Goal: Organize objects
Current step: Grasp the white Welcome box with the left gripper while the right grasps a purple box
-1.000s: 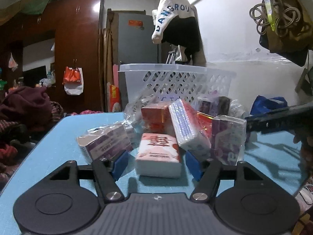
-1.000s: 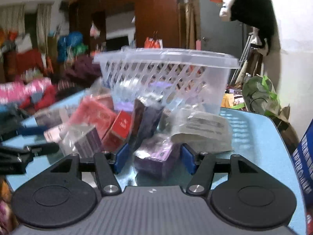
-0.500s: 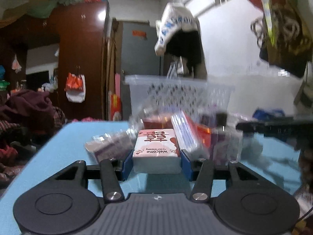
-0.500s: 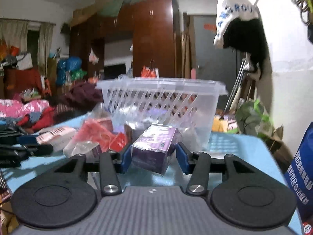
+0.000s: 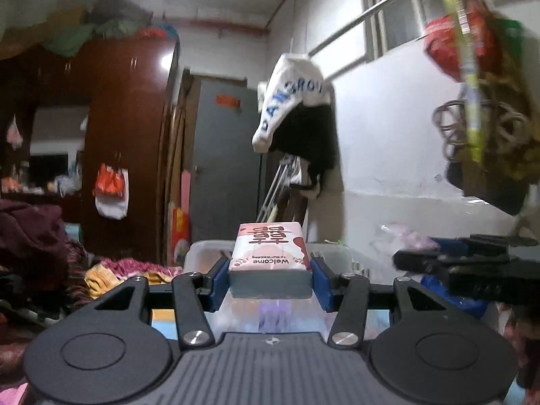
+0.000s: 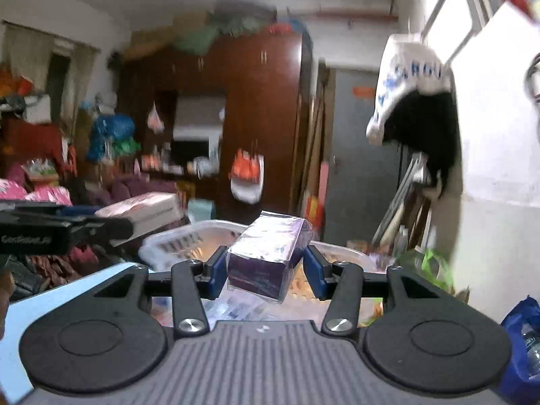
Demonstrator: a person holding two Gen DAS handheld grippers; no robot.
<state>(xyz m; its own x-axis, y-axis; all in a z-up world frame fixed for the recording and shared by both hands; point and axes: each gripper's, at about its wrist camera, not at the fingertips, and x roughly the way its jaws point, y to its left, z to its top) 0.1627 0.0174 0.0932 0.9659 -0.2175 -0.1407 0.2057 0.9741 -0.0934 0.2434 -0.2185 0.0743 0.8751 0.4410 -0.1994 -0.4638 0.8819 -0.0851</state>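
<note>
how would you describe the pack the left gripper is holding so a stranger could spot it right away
Find the white plastic basket low in the left wrist view. Just above its rim, the left gripper is clamped on a tissue pack held level between blue pads. It is pink and white with "Welcome" printed on it, unlike the purple box in the right gripper.

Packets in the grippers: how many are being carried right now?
2. A pink packet sits clamped in the left gripper, and a purple packet in the right gripper, both above the basket. Others may lie hidden below.
</note>
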